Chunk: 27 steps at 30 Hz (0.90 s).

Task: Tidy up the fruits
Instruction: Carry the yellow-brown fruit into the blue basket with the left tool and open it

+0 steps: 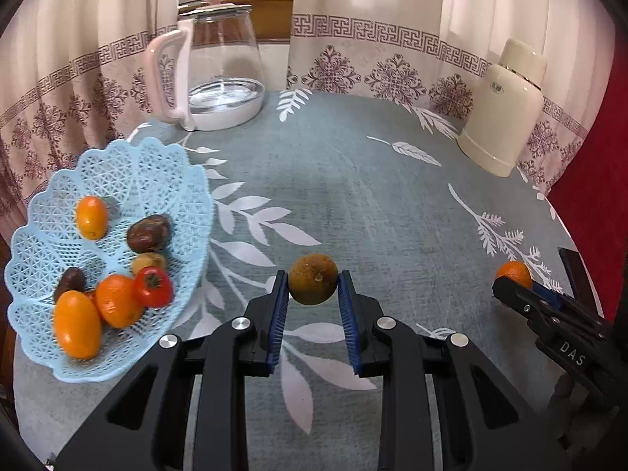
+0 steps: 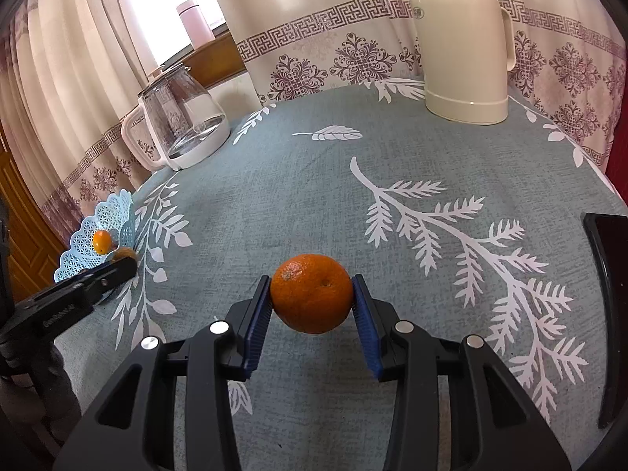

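Observation:
My left gripper point(image 1: 313, 280) is shut on a round brown-green fruit point(image 1: 313, 284), held just above the tablecloth to the right of the light blue lattice basket point(image 1: 165, 172). Inside the basket lie several fruits: orange kumquats point(image 1: 91, 218), a red tomato point(image 1: 154, 287), dark brown fruits point(image 1: 148, 232). My right gripper point(image 2: 313, 288) is shut on an orange mandarin point(image 2: 312, 298) over the middle of the table. In the left wrist view the right gripper point(image 1: 514, 278) shows at far right with the mandarin point(image 1: 515, 272). The basket point(image 2: 114, 216) appears far left in the right wrist view.
A glass kettle with a white handle point(image 1: 219, 66) stands at the back left and a cream thermos jug point(image 1: 504, 110) at the back right. Patterned curtains hang behind the round table. A dark flat object point(image 2: 608, 294) lies at the table's right edge.

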Motion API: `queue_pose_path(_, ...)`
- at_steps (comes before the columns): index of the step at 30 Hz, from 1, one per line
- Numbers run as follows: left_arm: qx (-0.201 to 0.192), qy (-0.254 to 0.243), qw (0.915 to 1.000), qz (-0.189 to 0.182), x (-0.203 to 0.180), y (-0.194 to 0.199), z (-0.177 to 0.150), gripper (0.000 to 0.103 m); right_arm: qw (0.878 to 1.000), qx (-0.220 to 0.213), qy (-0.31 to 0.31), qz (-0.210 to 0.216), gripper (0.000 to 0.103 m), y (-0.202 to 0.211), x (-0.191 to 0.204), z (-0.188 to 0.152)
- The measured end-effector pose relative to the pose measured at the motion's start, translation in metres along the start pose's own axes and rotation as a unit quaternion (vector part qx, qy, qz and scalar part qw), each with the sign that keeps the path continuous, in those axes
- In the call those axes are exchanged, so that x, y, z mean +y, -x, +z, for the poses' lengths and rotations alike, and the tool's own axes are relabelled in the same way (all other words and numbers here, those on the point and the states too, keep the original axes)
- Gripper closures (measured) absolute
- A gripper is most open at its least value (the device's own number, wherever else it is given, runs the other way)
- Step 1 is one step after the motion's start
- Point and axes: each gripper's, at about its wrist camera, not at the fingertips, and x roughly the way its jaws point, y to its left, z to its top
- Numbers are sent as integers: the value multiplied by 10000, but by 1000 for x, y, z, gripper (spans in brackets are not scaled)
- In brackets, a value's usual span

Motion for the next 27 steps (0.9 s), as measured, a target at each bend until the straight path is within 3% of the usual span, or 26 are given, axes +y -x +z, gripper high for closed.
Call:
queue_pose_path(14,-257,405,9976,489,52,23,8,76,10000,-4,0,-2,62,0,0,0)
queue_pose_path(27,-264,830,9911,1003,105,18,13,76,10000,-4,1,-2,62,0,0,0)
